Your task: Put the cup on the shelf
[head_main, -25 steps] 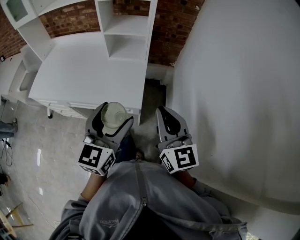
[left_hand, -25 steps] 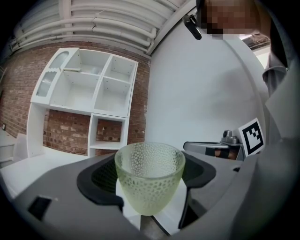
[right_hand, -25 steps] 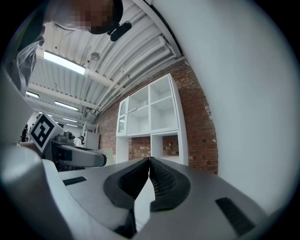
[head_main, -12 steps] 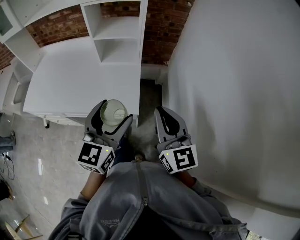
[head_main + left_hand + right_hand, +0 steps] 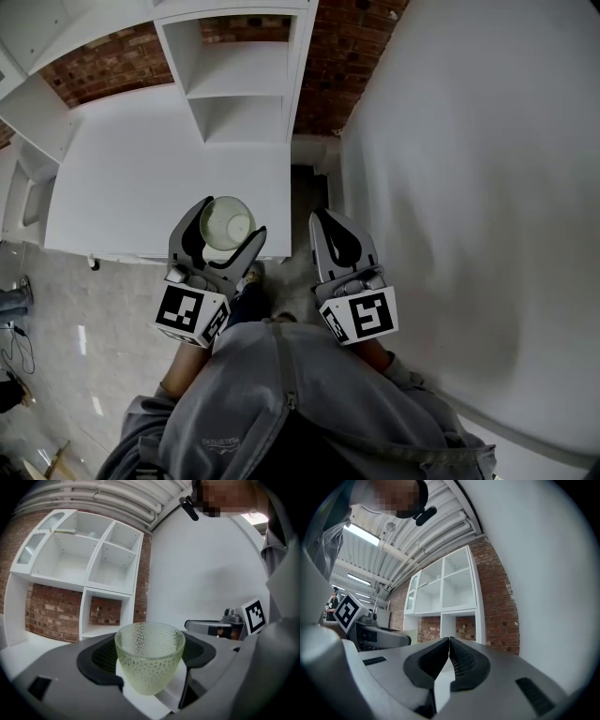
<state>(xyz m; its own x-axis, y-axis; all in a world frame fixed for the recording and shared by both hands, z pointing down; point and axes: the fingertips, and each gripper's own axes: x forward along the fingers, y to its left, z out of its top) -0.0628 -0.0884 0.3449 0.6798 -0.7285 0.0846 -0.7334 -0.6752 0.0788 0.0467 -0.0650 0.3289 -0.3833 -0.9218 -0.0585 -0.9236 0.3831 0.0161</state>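
Observation:
A pale green dimpled glass cup [image 5: 150, 656] stands upright between the jaws of my left gripper [image 5: 223, 232], which is shut on it; the cup [image 5: 227, 223] hangs over the near edge of the white counter [image 5: 141, 178]. The white shelf unit [image 5: 239, 80] stands at the back of the counter, its open compartments [image 5: 105, 616] empty. My right gripper [image 5: 336, 239] is shut and empty, held beside the left one over the gap between counter and wall; its pads [image 5: 457, 656] meet with nothing between them.
A white wall [image 5: 478, 187] rises close on the right. Brick wall [image 5: 342, 56] shows behind the shelf unit. A narrow floor gap [image 5: 302, 202] runs between counter and wall. Tiled floor [image 5: 84, 337] lies to the left. The person's grey sweater [image 5: 281, 403] fills the bottom.
The view has shifted slightly, so the counter and shelf sit a bit nearer. Both grippers keep their places and the cup stays gripped.

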